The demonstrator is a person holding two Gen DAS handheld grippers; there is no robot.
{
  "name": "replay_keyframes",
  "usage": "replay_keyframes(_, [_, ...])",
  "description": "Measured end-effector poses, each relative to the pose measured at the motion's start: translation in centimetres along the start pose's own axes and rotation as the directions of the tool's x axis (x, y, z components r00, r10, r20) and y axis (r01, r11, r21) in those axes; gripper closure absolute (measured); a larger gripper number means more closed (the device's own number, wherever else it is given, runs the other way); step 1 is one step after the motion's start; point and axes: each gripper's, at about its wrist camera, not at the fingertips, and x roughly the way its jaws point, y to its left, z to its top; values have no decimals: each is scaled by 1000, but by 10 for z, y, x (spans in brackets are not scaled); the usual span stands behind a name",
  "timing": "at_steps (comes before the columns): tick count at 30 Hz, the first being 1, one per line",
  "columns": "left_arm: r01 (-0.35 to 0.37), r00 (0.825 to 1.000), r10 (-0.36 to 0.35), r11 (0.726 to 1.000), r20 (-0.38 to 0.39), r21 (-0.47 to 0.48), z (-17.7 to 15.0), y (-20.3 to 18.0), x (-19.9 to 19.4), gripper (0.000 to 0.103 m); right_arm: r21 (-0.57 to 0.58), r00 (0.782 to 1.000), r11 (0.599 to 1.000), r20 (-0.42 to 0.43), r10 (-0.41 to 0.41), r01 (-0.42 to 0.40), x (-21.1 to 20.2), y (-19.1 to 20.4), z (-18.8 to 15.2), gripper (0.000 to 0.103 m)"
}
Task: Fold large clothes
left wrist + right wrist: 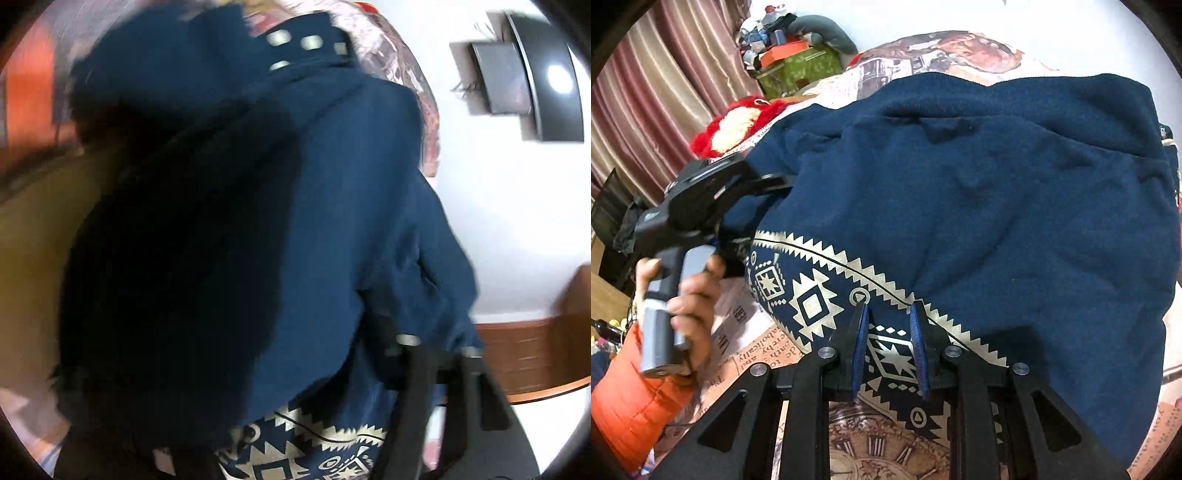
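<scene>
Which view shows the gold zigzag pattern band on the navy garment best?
The right wrist view: the gold zigzag pattern band runs sharp and unbroken across the navy blue fleece garment. The left wrist view is motion-blurred and catches only a scrap of the band at its bottom edge.

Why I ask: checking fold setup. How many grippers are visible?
2: the right gripper shut on the patterned hem of the navy garment; the left gripper at its side edge, grip unclear.

Navy sweater, gold geometric band; bunched, partly folded on bedspread
</scene>
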Motion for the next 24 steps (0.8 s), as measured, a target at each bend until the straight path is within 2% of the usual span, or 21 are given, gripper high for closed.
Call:
replay_keyframes(2, [-42, 998, 40, 998, 44, 52, -7, -14, -9, 80, 16, 1000, 1000, -14, 17, -17, -4, -2, 1, 84])
replay_keyframes(5, [-66, 995, 57, 992, 88, 105, -15, -28, -29, 89, 67, 998, 997, -37, 43, -40, -13, -7, 1, 84])
replay_keyframes(9, [-70, 988, 44, 982, 150, 175, -30, -40, -75, 91, 101, 999, 994, -35, 40, -36, -30, -11, -5, 84])
replay_keyframes(13, [-123, 974, 75, 968, 216, 220, -49, -30, -125, 92, 78, 999, 996, 14, 48, -49, -59, 1, -7, 84])
replay_keyframes(17, [-209, 953, 148, 952, 263, 222, -63, -19, -143, 92, 64, 987, 988, 86, 133, -139, -80, 23, -1, 84])
replay_keyframes(19, [-238, 946, 173, 944, 272, 228, -67, -15, -147, 92, 80, 978, 978, 92, 186, -193, -74, 37, 2, 84])
replay_keyframes(21, [-268, 939, 195, 932, 284, 245, -76, -8, -161, 92, 91, 978, 974, 40, 205, -208, -52, 54, 2, 84])
replay_keyframes(24, [-326, 921, 234, 900, 313, 288, -85, -22, -160, 92, 86, 970, 975, -116, 214, -205, 1, 78, -7, 83])
